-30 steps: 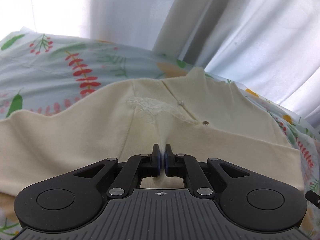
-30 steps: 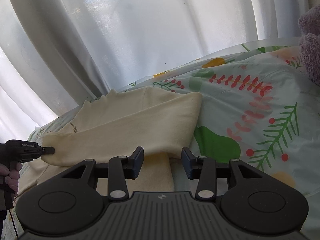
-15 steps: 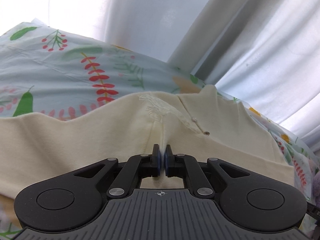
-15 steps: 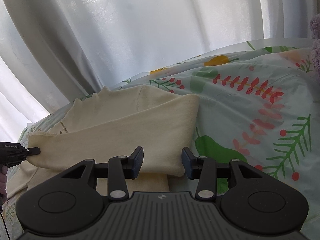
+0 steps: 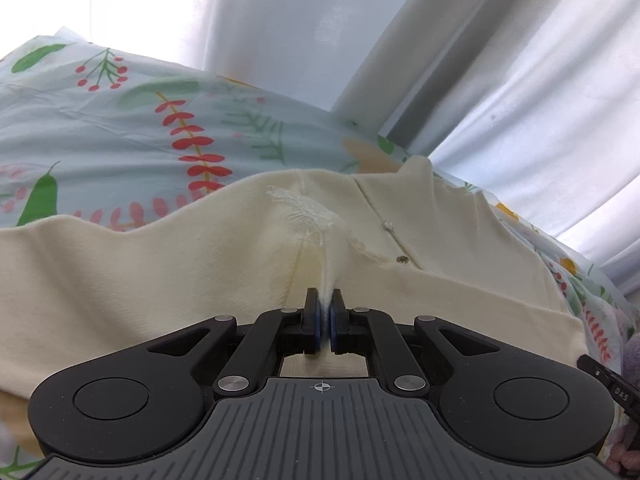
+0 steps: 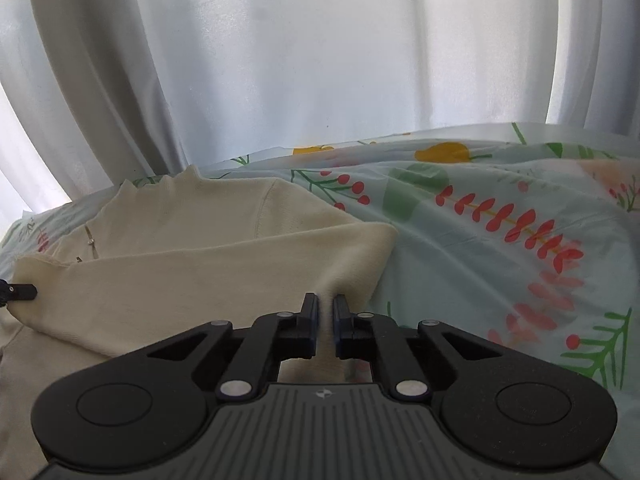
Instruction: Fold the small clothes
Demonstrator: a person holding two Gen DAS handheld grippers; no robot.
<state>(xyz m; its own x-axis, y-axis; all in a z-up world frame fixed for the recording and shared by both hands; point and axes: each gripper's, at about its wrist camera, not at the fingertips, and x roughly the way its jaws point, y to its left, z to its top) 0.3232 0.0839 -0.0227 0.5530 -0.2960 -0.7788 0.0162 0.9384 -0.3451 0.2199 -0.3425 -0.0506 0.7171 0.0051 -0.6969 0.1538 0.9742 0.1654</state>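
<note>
A small cream garment [image 5: 180, 272] with snap buttons and a lace patch lies partly folded on the floral sheet [image 5: 120, 128]. My left gripper [image 5: 325, 300] is shut on a pinch of the garment's near fold. In the right wrist view the same cream garment [image 6: 200, 264] lies with its folded edge at the right. My right gripper [image 6: 327, 304] is shut on that folded edge. The left gripper's fingertip [image 6: 20, 290] shows at the far left of the right wrist view, at the garment's other end.
White curtains [image 6: 320, 60] hang close behind the bed. The floral sheet [image 6: 500, 240] spreads to the right of the garment. A purple fuzzy item [image 5: 630, 356] peeks in at the right edge of the left wrist view.
My right gripper has moved forward and closed on the garment's folded edge; it was open before. My left gripper stays shut on the cloth and has shifted slightly.
</note>
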